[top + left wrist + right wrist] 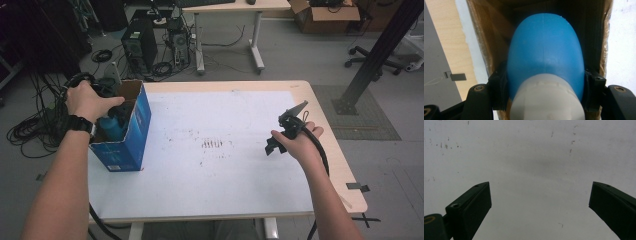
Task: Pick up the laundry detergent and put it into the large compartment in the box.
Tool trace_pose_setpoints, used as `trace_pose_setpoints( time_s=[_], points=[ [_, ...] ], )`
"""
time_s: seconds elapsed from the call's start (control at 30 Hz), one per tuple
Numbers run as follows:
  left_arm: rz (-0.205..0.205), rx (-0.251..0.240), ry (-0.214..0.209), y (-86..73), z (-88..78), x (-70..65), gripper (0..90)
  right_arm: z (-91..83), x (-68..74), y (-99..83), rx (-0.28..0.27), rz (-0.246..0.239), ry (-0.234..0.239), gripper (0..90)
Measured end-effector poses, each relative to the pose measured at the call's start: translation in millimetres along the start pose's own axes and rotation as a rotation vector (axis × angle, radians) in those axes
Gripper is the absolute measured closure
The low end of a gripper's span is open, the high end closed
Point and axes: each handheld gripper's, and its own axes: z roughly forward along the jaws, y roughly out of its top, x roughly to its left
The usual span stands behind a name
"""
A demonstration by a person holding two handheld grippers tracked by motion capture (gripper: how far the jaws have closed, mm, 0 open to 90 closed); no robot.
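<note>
The left claw [544,100] was clamped on a blue plastic bottle with a white cap [545,57], one jaw pressed against each flank just below the cap. The bottle stood inside an open blue cardboard box with a brown interior [131,131], at about nine o'clock on the counter [225,185]. Whether it was going in or coming out could not be told. Either way, the step seemingly called for a straight vertical path, bottle centred between the walls, since the box mouth left little room and a tilt might catch the rim or tip the box.

The right claw [286,131] hung at about three o'clock, jaws wide apart and holding nothing above the bare, scuffed white surface. It was well apart from the box and could brace it if needed.

Dark marks sat near the counter's middle. Beyond, at twelve o'clock, stood a second desk [235,7], computer towers [139,45] and loose cables on the floor; nothing blocked the box.
</note>
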Motion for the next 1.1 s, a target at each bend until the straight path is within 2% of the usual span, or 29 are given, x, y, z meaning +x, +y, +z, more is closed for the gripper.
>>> trace_pose_setpoints(
  time_s=[0.5,1.1],
  points=[
    [0.002,0.017,0.001,0.7,14.5,0.4,37.4,-1.1,-2.4,-1.5,-0.006,0.005,0.001,4.5],
    [0.005,0.017,0.002,1.3,15.4,-0.4,37.1,0.1,-4.1,-3.0,-0.005,0.01,0.003,4.4]
  ],
)
